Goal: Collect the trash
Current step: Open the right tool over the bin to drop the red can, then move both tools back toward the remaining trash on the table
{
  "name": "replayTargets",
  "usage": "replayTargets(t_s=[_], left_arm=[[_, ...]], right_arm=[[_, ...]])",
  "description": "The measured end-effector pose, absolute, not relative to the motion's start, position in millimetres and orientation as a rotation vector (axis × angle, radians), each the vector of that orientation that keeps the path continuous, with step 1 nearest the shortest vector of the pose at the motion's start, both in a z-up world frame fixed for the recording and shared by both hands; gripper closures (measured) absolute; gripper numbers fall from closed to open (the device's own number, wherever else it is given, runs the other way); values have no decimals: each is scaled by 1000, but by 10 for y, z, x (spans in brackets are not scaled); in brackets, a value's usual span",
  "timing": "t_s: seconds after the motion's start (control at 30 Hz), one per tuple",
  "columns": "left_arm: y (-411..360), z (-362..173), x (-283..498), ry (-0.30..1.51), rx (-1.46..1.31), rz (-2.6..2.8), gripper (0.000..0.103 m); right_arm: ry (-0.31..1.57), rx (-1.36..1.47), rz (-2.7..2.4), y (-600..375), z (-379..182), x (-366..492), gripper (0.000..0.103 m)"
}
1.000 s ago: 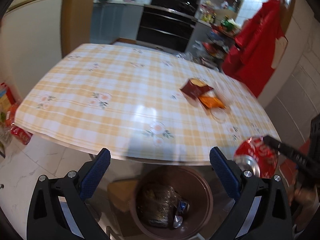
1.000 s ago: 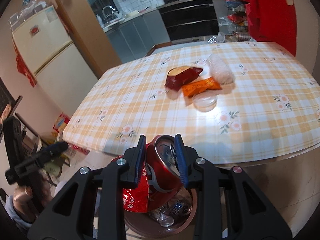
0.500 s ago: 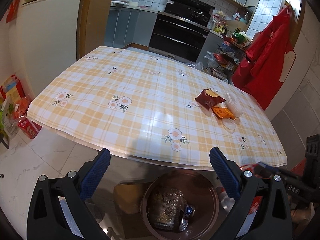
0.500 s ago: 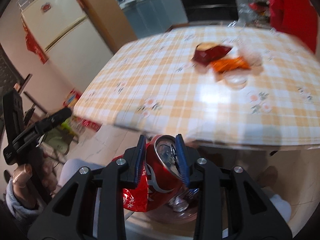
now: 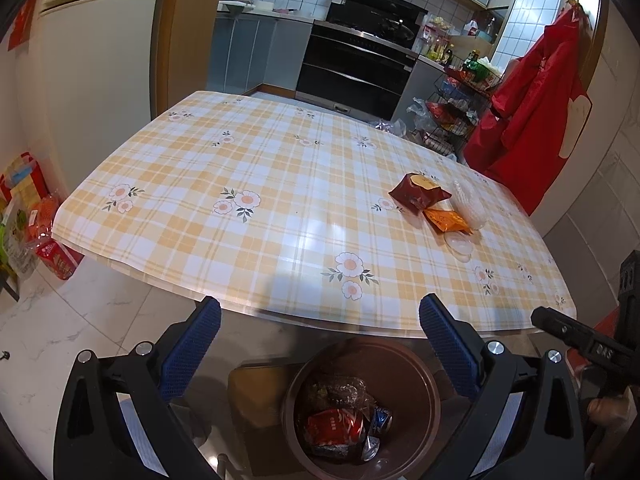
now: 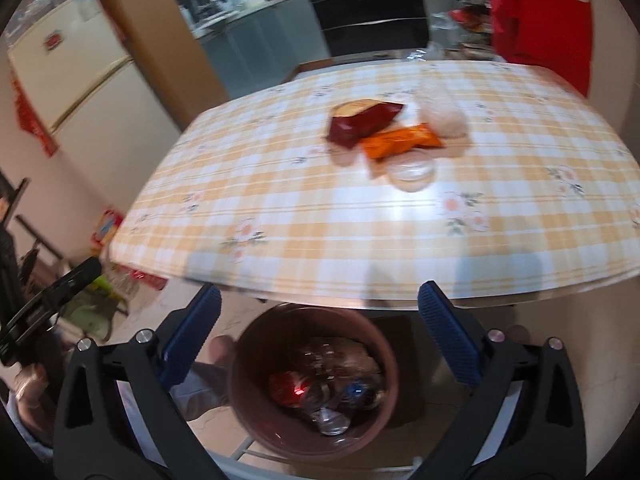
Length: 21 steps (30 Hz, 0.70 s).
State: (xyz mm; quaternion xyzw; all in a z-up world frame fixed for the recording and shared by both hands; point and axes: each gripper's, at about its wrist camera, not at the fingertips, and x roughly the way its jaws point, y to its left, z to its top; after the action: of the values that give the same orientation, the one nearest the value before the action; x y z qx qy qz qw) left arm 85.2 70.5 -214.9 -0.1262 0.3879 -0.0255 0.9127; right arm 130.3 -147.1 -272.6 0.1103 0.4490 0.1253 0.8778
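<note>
A brown trash bin [image 5: 426, 376] [image 6: 256, 328] stands on the floor under the table's near edge. A crushed red can [image 5: 334, 426] [image 6: 290, 390] lies inside it among clear wrappers and another can. My right gripper [image 6: 318, 320] hangs over the bin, its jaws opening wide with nothing between them. My left gripper [image 5: 318, 336] is open and empty above the same bin. On the table lie a dark red snack bag [image 5: 418, 194] [image 6: 362, 120], an orange packet [image 5: 446, 220] [image 6: 400, 140], a clear plastic cup [image 5: 468, 204] [image 6: 440, 110] on its side and a clear lid [image 5: 458, 244] [image 6: 412, 166].
The table [image 5: 240, 184] has a yellow checked cloth with flowers. A fridge [image 5: 92, 80] stands left, an oven [image 5: 352, 72] and a wire rack [image 5: 460, 100] behind, a red garment [image 5: 528, 120] at the right. Bags sit on the floor [image 5: 36, 236] at the left.
My right gripper has opened and let go of the crushed red can, which now lies in the bin. The left gripper has stayed open over the bin.
</note>
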Motion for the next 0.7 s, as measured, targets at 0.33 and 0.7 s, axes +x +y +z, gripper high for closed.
replayTargets(t_s=[0.33,0.7], left_arm=[[595,-2242,919,837,-219,-58,6],[295,-2365,1242,887,-180,-127,6]], right_arm=[[931,241,167,-1788,-2868,1431,6],[927,237,94,-2126,-3118,1642,6]])
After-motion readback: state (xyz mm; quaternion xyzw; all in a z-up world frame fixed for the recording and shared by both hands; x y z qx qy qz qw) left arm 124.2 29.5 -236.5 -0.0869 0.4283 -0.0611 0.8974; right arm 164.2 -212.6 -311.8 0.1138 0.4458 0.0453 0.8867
